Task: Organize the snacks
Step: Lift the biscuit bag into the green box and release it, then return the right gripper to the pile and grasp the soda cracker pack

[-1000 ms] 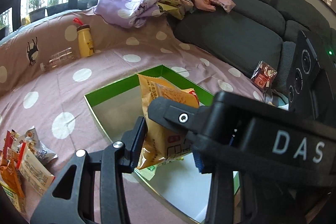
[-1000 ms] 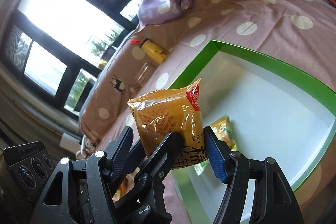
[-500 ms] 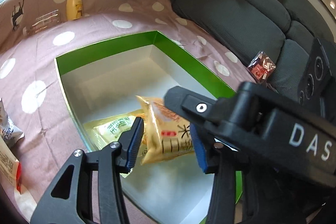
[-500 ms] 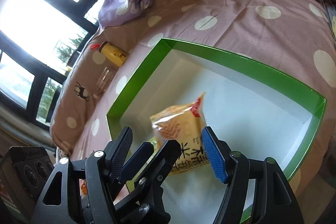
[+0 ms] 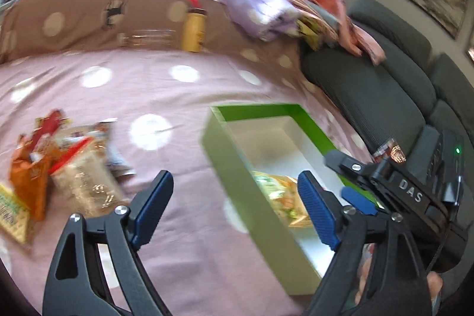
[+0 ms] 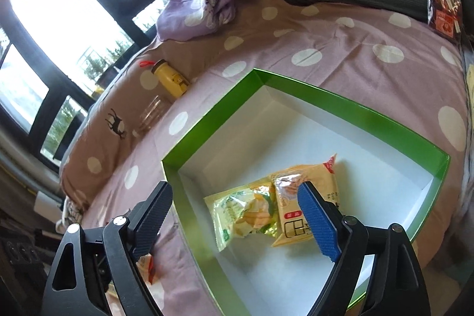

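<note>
Risk: both hand-held grippers, left (image 5: 235, 209) and right (image 6: 237, 222), jaws just opened and empty, could clip the green-rimmed white cardboard box (image 6: 340, 99) and jostle the orange snack packet (image 6: 308, 185) on leaving.

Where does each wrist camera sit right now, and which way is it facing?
Left wrist: on the left gripper, facing down across the dotted cover toward the loose snack pile; its open jaws, the right gripper and a hand show.
Right wrist: on the right gripper, facing down into the green box at two snack packs; its open jaws show.
Shared: box, packs, yellow bottle.
</note>
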`<state>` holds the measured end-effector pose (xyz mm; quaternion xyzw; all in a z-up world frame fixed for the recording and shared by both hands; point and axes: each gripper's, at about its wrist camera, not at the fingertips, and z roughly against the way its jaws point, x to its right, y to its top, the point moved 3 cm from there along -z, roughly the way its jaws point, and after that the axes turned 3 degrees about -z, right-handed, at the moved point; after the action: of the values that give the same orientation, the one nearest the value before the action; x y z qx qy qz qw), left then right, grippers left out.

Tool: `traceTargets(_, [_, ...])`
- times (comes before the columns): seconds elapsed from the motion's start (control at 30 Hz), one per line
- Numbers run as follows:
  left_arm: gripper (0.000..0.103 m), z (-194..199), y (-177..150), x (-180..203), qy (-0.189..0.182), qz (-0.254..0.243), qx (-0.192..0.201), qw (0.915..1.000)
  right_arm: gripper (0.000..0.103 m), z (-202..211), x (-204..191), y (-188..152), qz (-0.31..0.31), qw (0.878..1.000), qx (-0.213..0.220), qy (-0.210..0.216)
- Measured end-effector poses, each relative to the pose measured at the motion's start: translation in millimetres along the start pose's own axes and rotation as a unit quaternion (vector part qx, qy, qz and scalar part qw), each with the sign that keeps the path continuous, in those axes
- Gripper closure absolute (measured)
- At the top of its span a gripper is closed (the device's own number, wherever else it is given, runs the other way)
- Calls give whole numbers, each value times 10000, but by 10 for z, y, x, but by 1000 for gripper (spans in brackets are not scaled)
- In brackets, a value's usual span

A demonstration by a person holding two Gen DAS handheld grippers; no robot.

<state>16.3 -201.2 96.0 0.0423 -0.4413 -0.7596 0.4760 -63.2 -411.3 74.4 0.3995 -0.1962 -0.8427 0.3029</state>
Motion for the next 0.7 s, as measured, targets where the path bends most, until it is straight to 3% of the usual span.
traceTargets(0.17, [14,426,-66,-515,872,417,98,9953,11,17,-327,-118,491,9987,42,104])
traceTargets(0.3, [12,767,-217,-911,1559,694,251,9850,11,-12,-567,-247,881,9960,-7,163])
traceTargets(0.5, [12,1119,-522,-1600,2237,1632,432,9599,11,-117,-887,-488,1404,9896,-212,238])
traceTargets(0.57, [12,1162,-592,-1787,2555,1785,394,9494,11,-171,-997,-592,1582,9863,-360,308])
traceTargets(0.7, [12,1240,-717,-2131,2851,2251,206,9315,11,-295,-1228,-849,1986,9761,-773,431])
